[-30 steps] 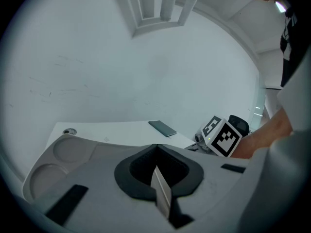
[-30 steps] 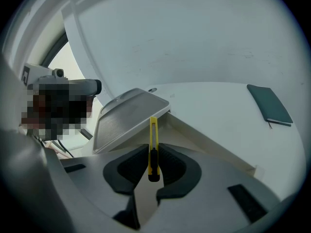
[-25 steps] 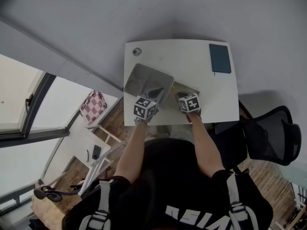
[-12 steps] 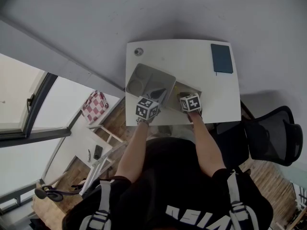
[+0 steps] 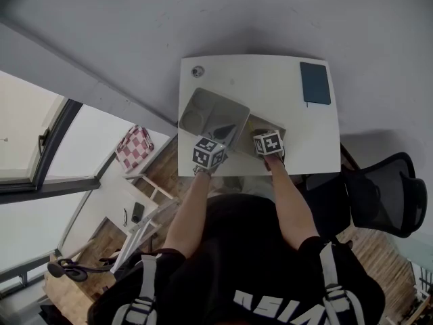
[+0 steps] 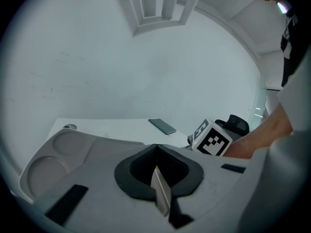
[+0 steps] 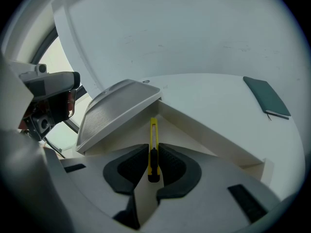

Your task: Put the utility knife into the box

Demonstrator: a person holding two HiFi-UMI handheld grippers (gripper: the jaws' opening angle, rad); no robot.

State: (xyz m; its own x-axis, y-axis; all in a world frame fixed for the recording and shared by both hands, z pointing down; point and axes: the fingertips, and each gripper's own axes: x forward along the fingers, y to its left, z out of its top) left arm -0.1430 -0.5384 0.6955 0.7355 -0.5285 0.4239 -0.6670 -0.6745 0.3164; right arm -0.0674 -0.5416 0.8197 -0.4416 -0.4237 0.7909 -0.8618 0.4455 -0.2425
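A yellow utility knife stands upright between the jaws of my right gripper, which is shut on it. It hangs over the open white box, seen in the head view at the table's front edge. The box's grey lid is tilted up to the left. My left gripper is shut on the lid's thin edge. In the head view the left gripper and right gripper sit side by side at the box.
A dark notebook lies at the white table's far right corner. A small round fitting sits at the far left corner. A black office chair stands to the right of the table.
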